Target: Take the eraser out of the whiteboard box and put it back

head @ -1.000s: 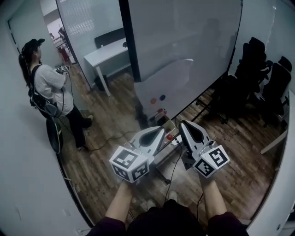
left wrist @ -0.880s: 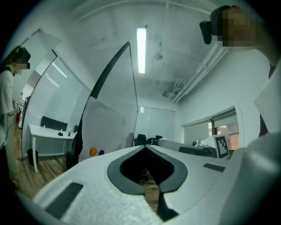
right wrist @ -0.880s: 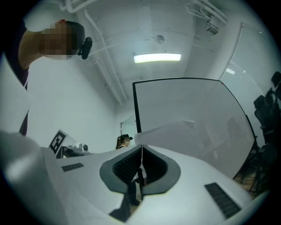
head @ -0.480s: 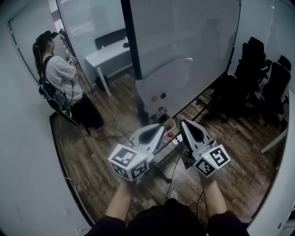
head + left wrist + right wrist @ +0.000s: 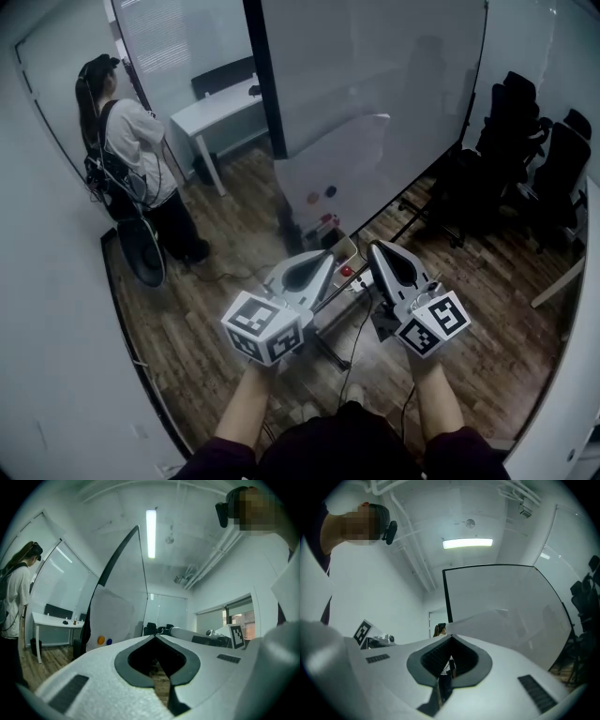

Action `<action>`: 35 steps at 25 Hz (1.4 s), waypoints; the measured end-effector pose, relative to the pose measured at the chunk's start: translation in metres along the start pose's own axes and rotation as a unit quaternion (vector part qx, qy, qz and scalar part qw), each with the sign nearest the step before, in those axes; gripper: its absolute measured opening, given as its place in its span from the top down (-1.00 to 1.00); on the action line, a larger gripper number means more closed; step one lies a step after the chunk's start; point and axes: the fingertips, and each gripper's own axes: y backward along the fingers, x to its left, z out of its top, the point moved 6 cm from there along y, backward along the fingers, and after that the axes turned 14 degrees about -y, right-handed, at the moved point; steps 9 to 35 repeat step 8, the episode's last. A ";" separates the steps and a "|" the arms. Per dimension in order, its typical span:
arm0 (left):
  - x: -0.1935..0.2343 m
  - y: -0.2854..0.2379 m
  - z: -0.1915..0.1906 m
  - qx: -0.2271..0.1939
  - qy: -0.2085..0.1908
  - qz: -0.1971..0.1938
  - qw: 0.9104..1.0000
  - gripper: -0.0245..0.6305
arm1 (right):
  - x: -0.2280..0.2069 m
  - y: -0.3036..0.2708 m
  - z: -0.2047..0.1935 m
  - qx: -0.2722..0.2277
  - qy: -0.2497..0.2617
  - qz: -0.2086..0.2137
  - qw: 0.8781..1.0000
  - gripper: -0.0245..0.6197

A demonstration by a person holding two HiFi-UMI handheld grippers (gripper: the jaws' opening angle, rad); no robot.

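Left hand-held gripper [image 5: 328,255] and right hand-held gripper [image 5: 375,247], jaws closed on nothing, poised just near of the whiteboard box [image 5: 343,248]; eraser indiscernible, so the scene suits either approach before removal or withdrawal after return.

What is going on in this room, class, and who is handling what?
A person holds the left gripper and right gripper, both shut and empty, near the small box at the foot of the whiteboard. No eraser can be made out; nothing is being handled yet. A second person stands apart by a white desk.
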 end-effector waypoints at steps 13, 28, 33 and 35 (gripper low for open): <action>-0.003 -0.001 -0.005 0.003 0.007 -0.002 1.000 0.91 | -0.001 0.004 -0.002 0.003 0.002 -0.003 1.000 0.91; -0.003 -0.001 -0.005 0.003 0.007 -0.002 1.000 0.91 | -0.001 0.004 -0.002 0.003 0.002 -0.003 1.000 0.91; -0.003 -0.001 -0.005 0.003 0.007 -0.002 1.000 0.91 | -0.001 0.004 -0.002 0.003 0.002 -0.003 1.000 0.91; -0.003 -0.001 -0.005 0.003 0.007 -0.002 1.000 0.91 | -0.001 0.004 -0.002 0.003 0.002 -0.003 1.000 0.91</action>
